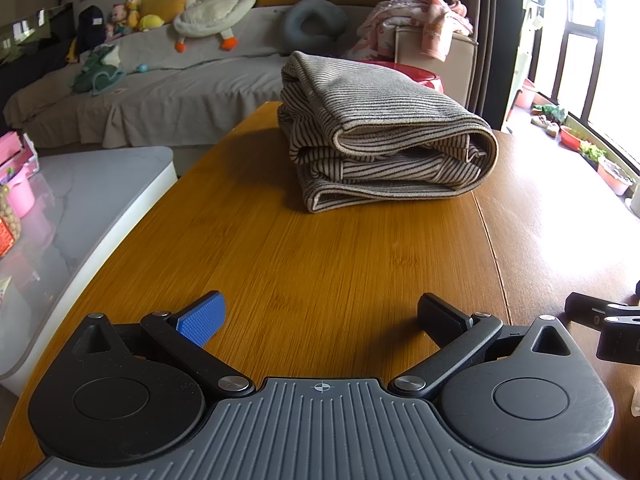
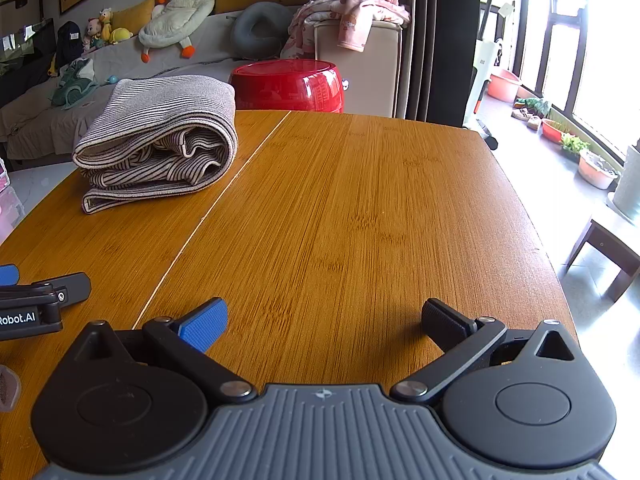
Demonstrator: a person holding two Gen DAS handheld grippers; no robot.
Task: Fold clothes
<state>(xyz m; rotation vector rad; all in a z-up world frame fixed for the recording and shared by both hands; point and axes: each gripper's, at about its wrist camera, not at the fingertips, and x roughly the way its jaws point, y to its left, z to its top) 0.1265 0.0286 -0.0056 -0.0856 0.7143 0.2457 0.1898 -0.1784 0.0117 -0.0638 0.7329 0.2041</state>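
One garment: striped cloth [image 1: 384, 136], folded into a thick stack of layers; it lies on the far left part of the table [image 1: 320, 264], near the far edge and just left of the seam [image 2: 224, 196] that runs along the top
Fold state: top layer rolls over a loose bundle; lowest layer sticks out a little toward the camera; it looks folded, perhaps needing only a tidy
Left gripper [image 1: 320, 318]: fingers wide apart, holding nothing; low over the near table, well apart from the cloth
Right gripper [image 2: 324, 322]: fingers wide apart, holding nothing; over the near right part of the table, beside the left one
Step in hand: likely a finish or release; if a tidy is wanted, press the top flat and tuck the protruding bottom layer, with fingers apart and low, so the stack does not slide or unroll
Edges: cloth sits close to the far edge, with a red stool [image 2: 288, 84] just beyond; avoid pushing it away from the person
Open room: bare wood across the whole near half and the right side; a grey side surface [image 1: 80, 216] is near on the left
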